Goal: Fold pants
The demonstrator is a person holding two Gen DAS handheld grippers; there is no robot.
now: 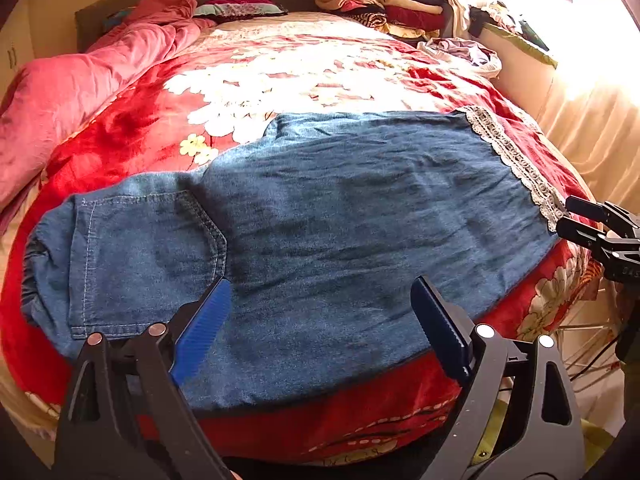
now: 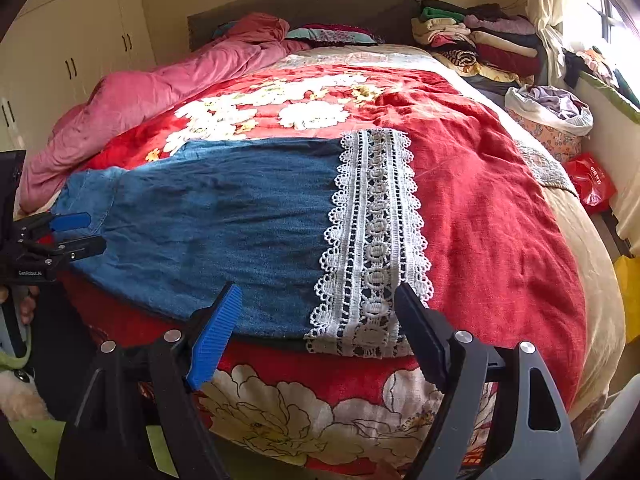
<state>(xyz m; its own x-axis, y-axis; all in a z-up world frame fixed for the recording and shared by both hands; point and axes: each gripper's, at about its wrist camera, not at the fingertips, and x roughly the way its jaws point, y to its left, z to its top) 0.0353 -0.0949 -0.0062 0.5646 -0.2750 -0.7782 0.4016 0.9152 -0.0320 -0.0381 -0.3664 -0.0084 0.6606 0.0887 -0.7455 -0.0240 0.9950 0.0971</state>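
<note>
Pants point(image 1: 320, 220) lie flat, hem point(image 2: 372, 240) at 3 o'clock; we hold left gripper point(image 1: 320, 320) and right gripper point(image 2: 320, 328) wide-jawed, empty, ready to grasp.

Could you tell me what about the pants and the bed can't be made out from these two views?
- Pants: whether a second leg lies under the visible one; the top denim layer covers it in both views.
- Waistband: bunched and turned away at the left edge in the left wrist view.
- Lace hem: its near corner sits behind the right gripper fingers.
- Stacked clothes: too small to identify pieces.
</note>
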